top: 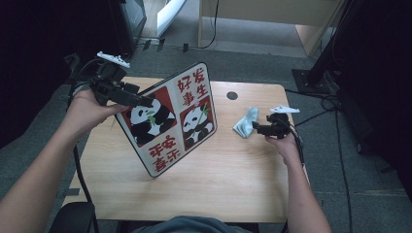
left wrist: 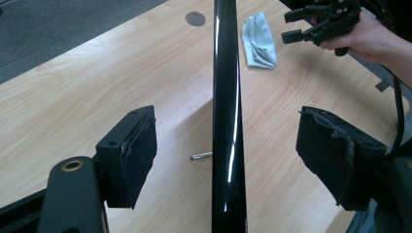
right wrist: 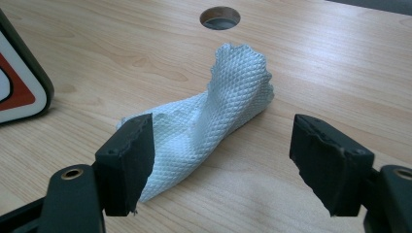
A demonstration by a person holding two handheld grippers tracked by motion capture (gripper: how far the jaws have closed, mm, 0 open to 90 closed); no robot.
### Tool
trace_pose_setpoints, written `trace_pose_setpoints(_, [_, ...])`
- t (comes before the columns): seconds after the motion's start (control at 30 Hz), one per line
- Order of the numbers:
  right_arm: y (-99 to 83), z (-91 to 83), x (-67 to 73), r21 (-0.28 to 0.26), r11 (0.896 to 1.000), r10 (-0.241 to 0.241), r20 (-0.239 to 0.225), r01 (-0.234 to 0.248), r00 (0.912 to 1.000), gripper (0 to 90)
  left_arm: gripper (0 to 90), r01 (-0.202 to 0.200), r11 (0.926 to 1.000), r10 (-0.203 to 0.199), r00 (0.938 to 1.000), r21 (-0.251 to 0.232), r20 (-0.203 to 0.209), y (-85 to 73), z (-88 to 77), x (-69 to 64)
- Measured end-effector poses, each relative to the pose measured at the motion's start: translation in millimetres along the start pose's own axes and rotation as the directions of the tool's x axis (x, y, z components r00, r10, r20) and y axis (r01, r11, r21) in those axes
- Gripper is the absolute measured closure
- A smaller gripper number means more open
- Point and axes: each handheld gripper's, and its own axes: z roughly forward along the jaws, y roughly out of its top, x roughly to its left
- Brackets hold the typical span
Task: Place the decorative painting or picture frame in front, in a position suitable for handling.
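Note:
A black-rimmed picture board (top: 167, 119) with two pandas and red characters stands tilted on the wooden table (top: 233, 179). My left gripper (top: 145, 103) is at its upper left edge. In the left gripper view the board's glossy black edge (left wrist: 224, 48) runs upright between the wide jaws of the left gripper (left wrist: 227, 116), and neither pad touches it. A crumpled pale blue mesh cloth (top: 245, 122) lies to the right. My right gripper (top: 256, 128) hovers open just before the cloth (right wrist: 228, 97), whose near end reaches in beside the left pad of the right gripper (right wrist: 221, 126).
A round cable hole (top: 232, 95) sits in the table behind the cloth. A small metal pin (left wrist: 200, 156) lies on the wood beside the board. Dark stands and cables surround the table on the grey floor.

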Motion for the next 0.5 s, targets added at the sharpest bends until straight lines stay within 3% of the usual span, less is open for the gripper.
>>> trace_pose_setpoints(0.2, [2.0, 3.5, -3.2, 0.004, 1.0, 0.016, -0.004, -0.016, 0.9999, 28.0, 24.2, 0.017, 0.9996, -0.017, 0.9999, -0.023, -0.002, -16.5, -5.2, 0.2])
trace_pose_setpoints(0.5, [1.7, 5.9, -6.8, 0.01, 1.0, 0.014, 0.008, -0.014, 0.9999, 33.6, 25.1, 0.011, 0.999, -0.012, 0.9997, -0.043, -0.023, -36.8, -10.2, -1.4])
